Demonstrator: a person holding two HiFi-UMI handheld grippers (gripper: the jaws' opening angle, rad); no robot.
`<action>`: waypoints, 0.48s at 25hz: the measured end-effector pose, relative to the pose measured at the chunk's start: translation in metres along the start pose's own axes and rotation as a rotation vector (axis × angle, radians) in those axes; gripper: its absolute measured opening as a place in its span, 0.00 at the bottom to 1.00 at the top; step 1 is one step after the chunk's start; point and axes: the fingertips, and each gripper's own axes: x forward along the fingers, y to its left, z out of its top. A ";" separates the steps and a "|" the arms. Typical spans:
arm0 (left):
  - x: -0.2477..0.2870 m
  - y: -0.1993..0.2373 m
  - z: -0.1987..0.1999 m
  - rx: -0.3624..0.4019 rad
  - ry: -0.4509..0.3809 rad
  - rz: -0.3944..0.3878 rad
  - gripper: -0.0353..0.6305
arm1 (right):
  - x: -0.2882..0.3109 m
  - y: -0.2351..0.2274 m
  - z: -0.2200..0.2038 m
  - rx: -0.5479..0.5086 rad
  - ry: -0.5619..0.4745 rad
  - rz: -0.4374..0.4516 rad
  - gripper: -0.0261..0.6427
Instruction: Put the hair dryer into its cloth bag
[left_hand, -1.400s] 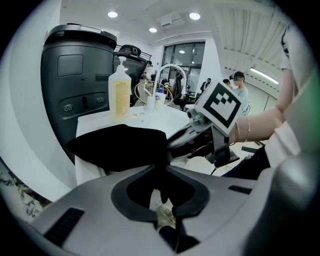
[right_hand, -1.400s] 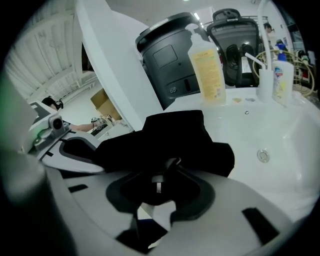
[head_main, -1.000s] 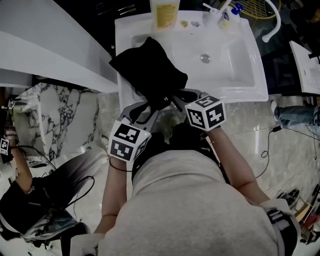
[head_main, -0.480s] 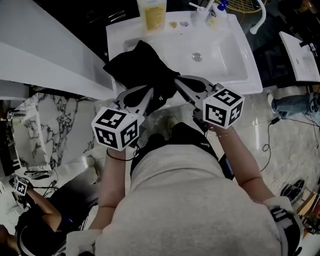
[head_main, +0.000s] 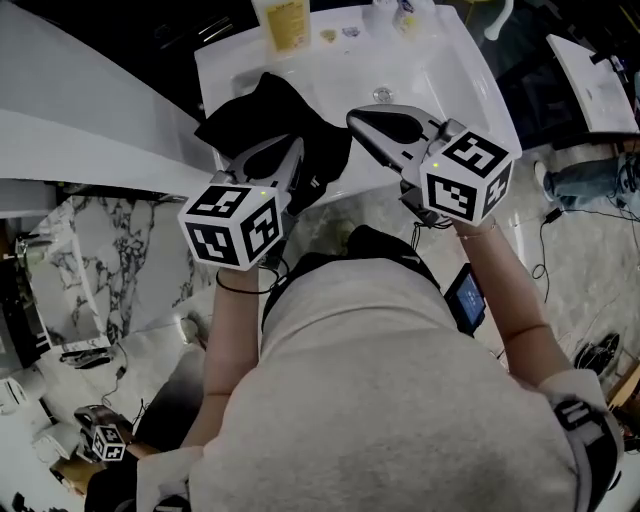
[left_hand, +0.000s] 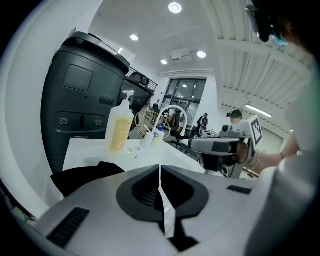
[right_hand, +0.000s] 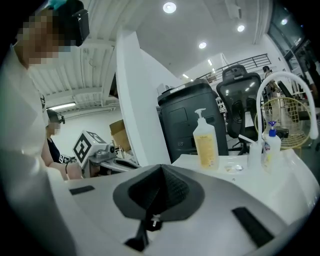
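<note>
The black cloth bag (head_main: 270, 110) lies bunched on the left rim of the white sink (head_main: 430, 80); its edge also shows in the left gripper view (left_hand: 82, 175). No hair dryer shows in any view. My left gripper (head_main: 296, 150) hangs over the bag's near end, shut, with a thin pale strip (left_hand: 167, 215) pinched in the seam of its jaws (left_hand: 160, 167) and black cloth under it. My right gripper (head_main: 352, 117) is raised at the bag's right edge, also shut (right_hand: 161, 166); a black cord (right_hand: 150, 220) with a small pale end hangs from its jaws.
A yellow pump bottle (head_main: 282, 22) and small bottles (right_hand: 270, 145) stand at the sink's back edge. A white partition (head_main: 90, 120) runs along the left. A dark bin (left_hand: 80, 110) stands behind the sink. Another person with a marker cube (head_main: 105, 440) is on the floor at lower left.
Both grippers have risen from the bag's near end toward the head camera. The right one has lifted higher and to the right of the bag. The bag stays on the sink's rim.
</note>
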 end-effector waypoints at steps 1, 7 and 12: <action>0.001 -0.001 0.001 0.006 -0.004 -0.003 0.07 | 0.000 0.000 0.001 -0.006 0.005 0.002 0.04; 0.003 -0.010 0.004 -0.028 -0.028 -0.047 0.07 | 0.009 0.011 0.002 -0.022 0.015 0.026 0.04; 0.002 -0.010 -0.001 -0.031 -0.017 -0.044 0.07 | 0.015 0.019 -0.004 -0.016 0.039 0.048 0.04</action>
